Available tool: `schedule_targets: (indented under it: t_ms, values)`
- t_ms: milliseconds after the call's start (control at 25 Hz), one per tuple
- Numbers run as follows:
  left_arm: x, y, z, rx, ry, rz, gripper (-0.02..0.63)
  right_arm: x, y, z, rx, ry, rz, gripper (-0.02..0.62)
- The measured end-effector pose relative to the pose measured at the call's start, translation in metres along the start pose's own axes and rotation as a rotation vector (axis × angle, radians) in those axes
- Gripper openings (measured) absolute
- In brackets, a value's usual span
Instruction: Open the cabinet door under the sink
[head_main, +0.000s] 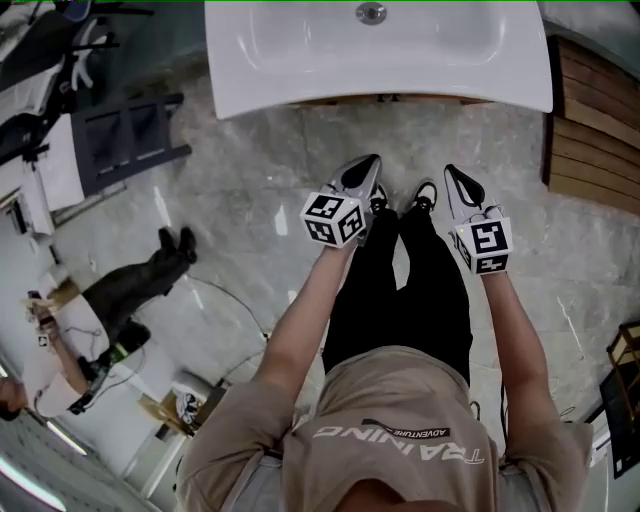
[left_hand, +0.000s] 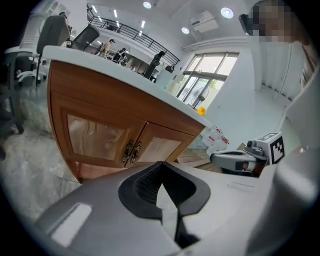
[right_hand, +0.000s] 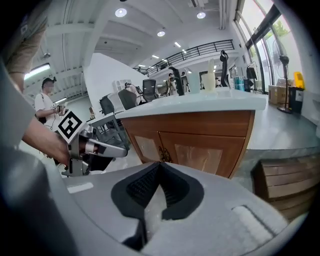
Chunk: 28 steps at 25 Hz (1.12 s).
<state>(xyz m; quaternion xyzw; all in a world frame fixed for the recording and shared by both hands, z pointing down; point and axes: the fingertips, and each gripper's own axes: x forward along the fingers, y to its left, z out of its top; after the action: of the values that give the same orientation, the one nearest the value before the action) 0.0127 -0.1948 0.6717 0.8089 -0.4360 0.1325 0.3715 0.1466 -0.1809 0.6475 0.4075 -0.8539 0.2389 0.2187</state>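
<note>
Under the white rectangular sink basin (head_main: 300, 85) at the top edge of the head view, hidden from above but plain in both gripper views: a brown wooden cabinet (left_hand: 100, 100) with two paler inset doors (left_hand: 95, 137). Both doors shut flush, with small brass handles (left_hand: 131, 152) side by side at the centre seam. Fills the upper left to the middle of the left gripper view, and the middle of the right gripper view. Left grey claw (head_main: 362, 172) and right grey claw (head_main: 463, 183) held side by side in the middle of the head view, over the grey marbled floor (head_main: 240, 160), pointing toward the sink and well apart from the doors. Both pressed together on nothing, with dark ribbed pads meeting at the tips in each gripper view. To the right, a slatted wooden crate (head_main: 590, 120), untouched. Judged from this, nothing of the task done yet: no handle pinched, no door swung out. Left to do: close in on the cabinet, spread one claw, take a handle, draw that door outward.
</note>
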Motion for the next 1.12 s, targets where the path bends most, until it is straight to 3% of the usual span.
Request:
schedule_targets:
  t_ms: [280,400,760,880,1120]
  values:
    - [0.037,0.032,-0.039,-0.044,0.062,-0.003,0.016,0.035,-0.007,-0.026,-0.038,0.029,0.021,0.002]
    - [0.047,0.047,-0.051,-0.104,0.058,-0.014,0.016,0.047,0.000,-0.028,-0.038,0.017,0.044,0.002]
    - [0.088,0.089,-0.043,-0.520,-0.201,-0.052,0.015,0.062,-0.019,-0.059,-0.035,0.038,0.034,0.002]
    - [0.093,0.101,-0.042,-0.663,-0.250,-0.065,0.015,0.065,-0.016,-0.057,-0.025,0.031,0.034,0.002]
    - [0.110,0.117,-0.034,-0.847,-0.353,-0.077,0.015,0.065,-0.016,-0.053,0.007,0.020,0.035,0.002]
